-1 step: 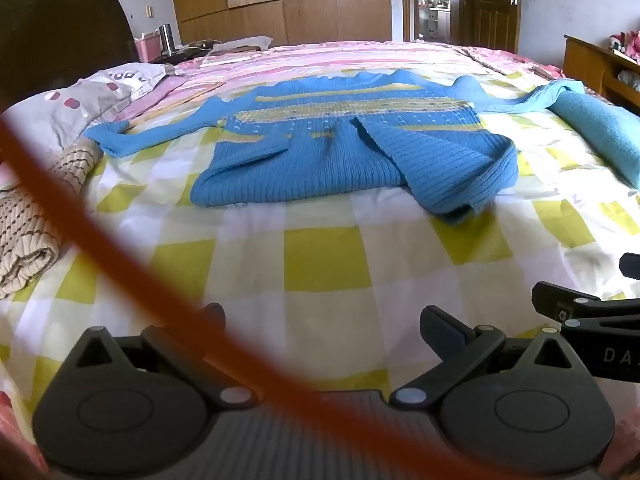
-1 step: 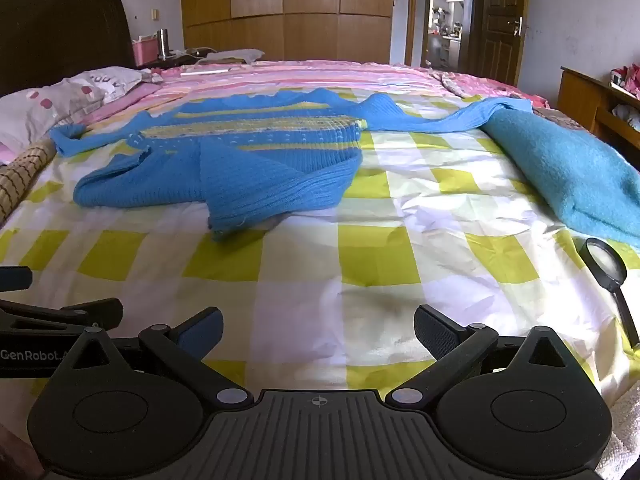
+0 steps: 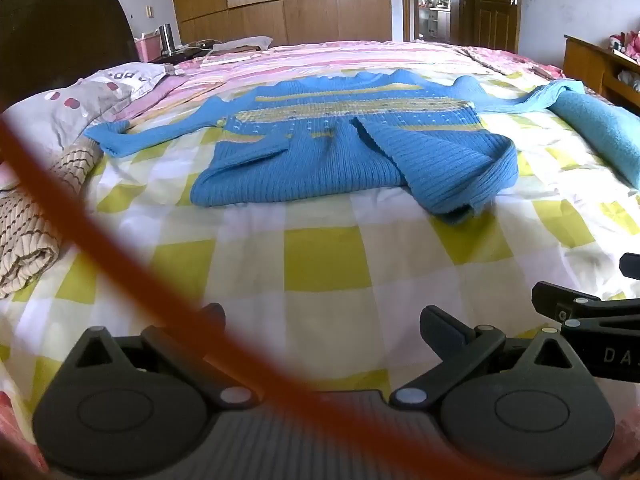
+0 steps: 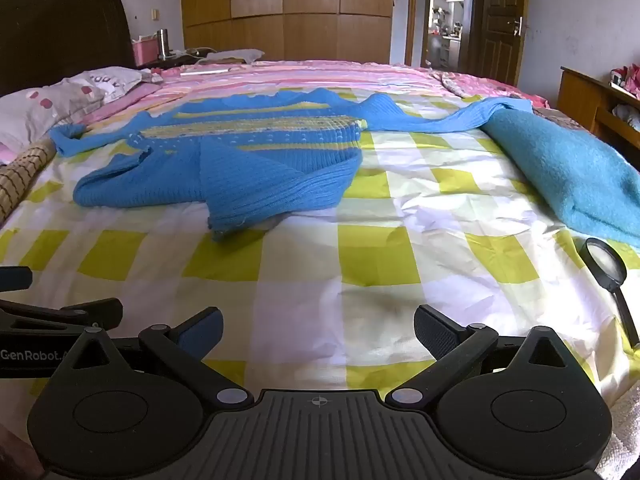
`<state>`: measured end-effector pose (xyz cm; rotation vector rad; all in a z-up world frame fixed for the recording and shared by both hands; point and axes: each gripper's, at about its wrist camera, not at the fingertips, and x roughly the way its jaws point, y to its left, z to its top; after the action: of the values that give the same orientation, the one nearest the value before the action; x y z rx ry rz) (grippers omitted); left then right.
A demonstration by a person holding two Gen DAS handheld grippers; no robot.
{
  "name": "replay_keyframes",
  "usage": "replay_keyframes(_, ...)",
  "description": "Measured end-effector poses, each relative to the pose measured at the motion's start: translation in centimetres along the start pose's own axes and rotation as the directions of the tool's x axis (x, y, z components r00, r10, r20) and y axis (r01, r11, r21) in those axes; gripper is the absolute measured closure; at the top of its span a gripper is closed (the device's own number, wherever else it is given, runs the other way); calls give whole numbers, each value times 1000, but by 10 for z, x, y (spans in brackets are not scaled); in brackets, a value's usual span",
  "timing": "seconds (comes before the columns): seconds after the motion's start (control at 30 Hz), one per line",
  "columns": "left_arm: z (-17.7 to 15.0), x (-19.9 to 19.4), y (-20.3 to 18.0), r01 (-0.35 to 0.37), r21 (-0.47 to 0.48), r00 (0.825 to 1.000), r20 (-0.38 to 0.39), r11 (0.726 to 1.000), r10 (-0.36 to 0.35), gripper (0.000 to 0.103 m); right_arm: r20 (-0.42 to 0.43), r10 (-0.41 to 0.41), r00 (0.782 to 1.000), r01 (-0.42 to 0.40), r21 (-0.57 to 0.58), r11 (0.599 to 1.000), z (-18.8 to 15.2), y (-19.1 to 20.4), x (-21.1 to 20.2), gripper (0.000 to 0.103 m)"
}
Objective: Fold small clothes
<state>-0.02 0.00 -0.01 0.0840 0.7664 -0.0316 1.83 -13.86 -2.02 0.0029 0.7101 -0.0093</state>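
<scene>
1. Surface: a bed (image 4: pixel 360 280) covered by a yellow-and-white checked sheet; pink striped bedding lies across the far part.
2. Task item: a blue knitted sweater (image 3: pixel 340 160) lies mid-bed, sleeves spread, lower right corner folded over the body.
3. Left gripper (image 3: pixel 322 330): fingers spread wide, nothing between them, above bare sheet.
4. Right gripper (image 4: pixel 318 330): fingers spread wide, empty, just beside the left one.
5. Adjacent items: blue towel (image 4: pixel 568 176) at right, magnifying glass (image 4: pixel 608 276) near it, pillow (image 3: pixel 80 104) and striped folded cloth (image 3: pixel 36 216) at left.
6. Room: wooden wardrobe (image 4: pixel 288 8), dark headboard (image 3: pixel 60 36), open door (image 4: pixel 496 20).
</scene>
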Motion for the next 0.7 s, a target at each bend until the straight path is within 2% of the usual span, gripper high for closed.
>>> replay_keyframes(0.7, -3, 9, 0, 28, -16, 999, -43, 999, -28, 0, -6, -3, 1000, 3, -1, 1000, -1, 0, 4, 2)
